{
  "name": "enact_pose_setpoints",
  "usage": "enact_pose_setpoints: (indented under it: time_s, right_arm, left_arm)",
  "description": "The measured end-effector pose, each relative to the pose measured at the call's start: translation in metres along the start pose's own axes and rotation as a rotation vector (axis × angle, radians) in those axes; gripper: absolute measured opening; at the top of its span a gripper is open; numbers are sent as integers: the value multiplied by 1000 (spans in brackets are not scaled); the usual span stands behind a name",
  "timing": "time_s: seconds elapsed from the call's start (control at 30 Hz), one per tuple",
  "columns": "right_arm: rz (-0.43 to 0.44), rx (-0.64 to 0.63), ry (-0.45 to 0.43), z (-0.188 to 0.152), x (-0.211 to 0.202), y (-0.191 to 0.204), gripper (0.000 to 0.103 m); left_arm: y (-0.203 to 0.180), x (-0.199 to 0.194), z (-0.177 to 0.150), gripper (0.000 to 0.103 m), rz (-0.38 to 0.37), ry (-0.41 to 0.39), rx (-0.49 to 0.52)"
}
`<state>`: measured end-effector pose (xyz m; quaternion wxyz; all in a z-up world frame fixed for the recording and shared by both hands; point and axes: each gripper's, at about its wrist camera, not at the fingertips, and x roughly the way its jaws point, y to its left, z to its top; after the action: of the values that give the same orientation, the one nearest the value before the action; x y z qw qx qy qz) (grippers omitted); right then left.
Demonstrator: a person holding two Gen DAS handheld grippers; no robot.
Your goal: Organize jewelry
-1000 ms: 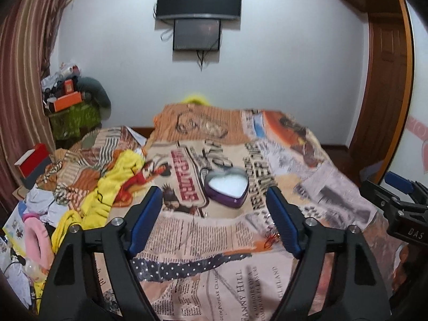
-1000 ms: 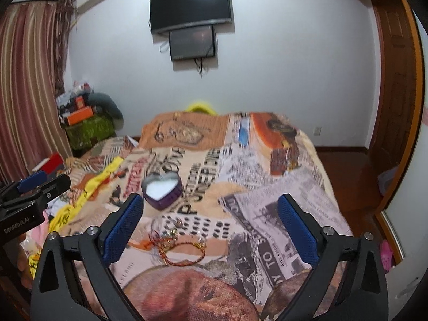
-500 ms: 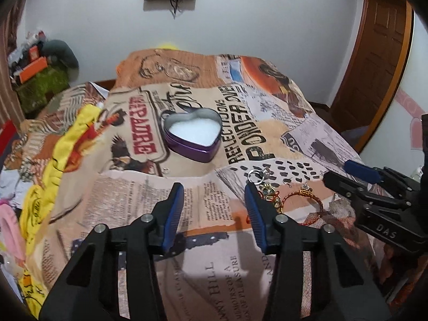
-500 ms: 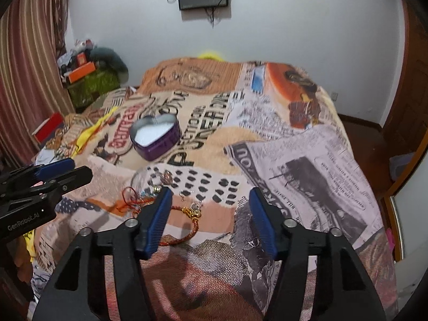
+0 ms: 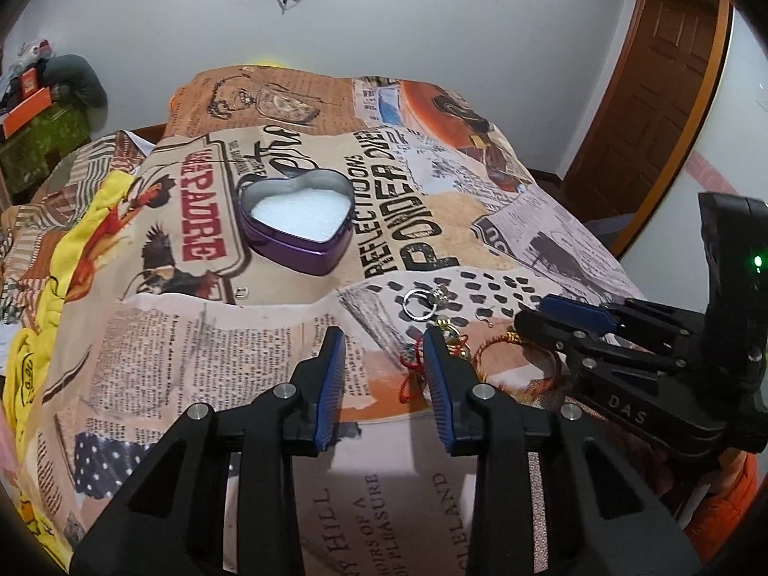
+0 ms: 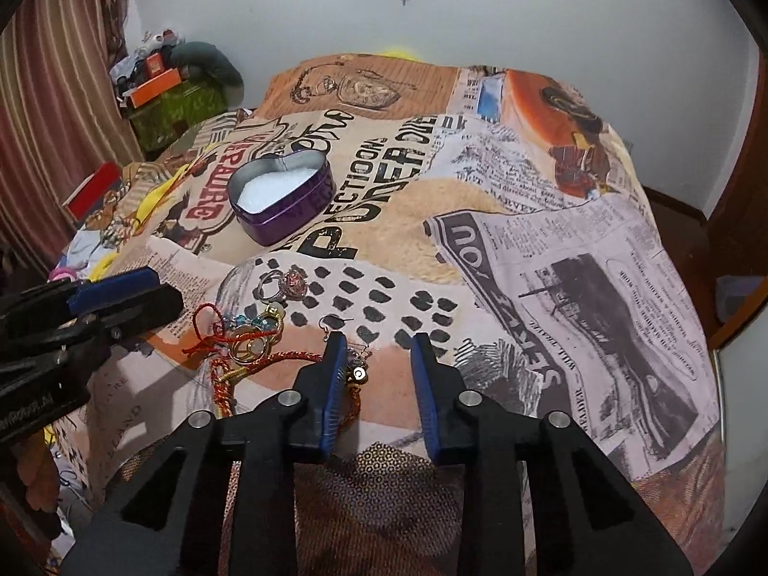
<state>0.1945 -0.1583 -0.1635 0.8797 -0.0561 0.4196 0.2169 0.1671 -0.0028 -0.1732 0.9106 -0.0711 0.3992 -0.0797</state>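
A bed covered by a newspaper-print bedspread (image 6: 552,259) was shown from two gripper-mounted cameras. An open heart-shaped purple tin (image 6: 281,201) with a white lining was set near the middle of the bed. Nearer the cameras, a small heap of jewelry (image 6: 249,341) was spread on the cloth: a silver ring (image 5: 416,306), a ring with a pink stone (image 6: 294,284), a red and gold cord bracelet (image 6: 269,365) and small hooked earrings (image 6: 336,324).

The left gripper (image 5: 384,374) was held low over bare cloth just beside the heap, its blue pads narrowing with nothing between them. The right gripper (image 6: 379,379) was held at the heap's edge, its jaws also closing; a small charm lay just inside its left pad, though whether it was touched could not be told.

Trouble could be expected from the tangle: if one cord were pinched, its neighbours could be dragged along and dropped short of the tin. Soft cloth could be caught with a piece. The two grippers, set close together, could be knocked against each other.
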Motion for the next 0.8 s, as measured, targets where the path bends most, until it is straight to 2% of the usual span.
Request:
enact_pose_setpoints:
  time_s: [0.3, 0.43, 0.5, 0.73, 0.8]
  right_arm:
    - [34, -21, 16, 3, 4, 2, 20]
    - [53, -22, 30, 5, 9, 4, 11]
    - [62, -11, 32, 6, 10, 2, 10]
    - [53, 9, -1, 4, 1, 0, 8]
    - [49, 12, -9, 4, -3, 0, 8]
  left_arm:
    - [-6, 5, -7, 33, -24, 26, 13]
    - [-8, 7, -10, 33, -40, 38, 15]
    - [-10, 10, -11, 27, -49, 48, 16]
    - [-11, 17, -8, 18, -69, 54, 5]
    - [-11, 19, -7, 12, -72, 54, 0]
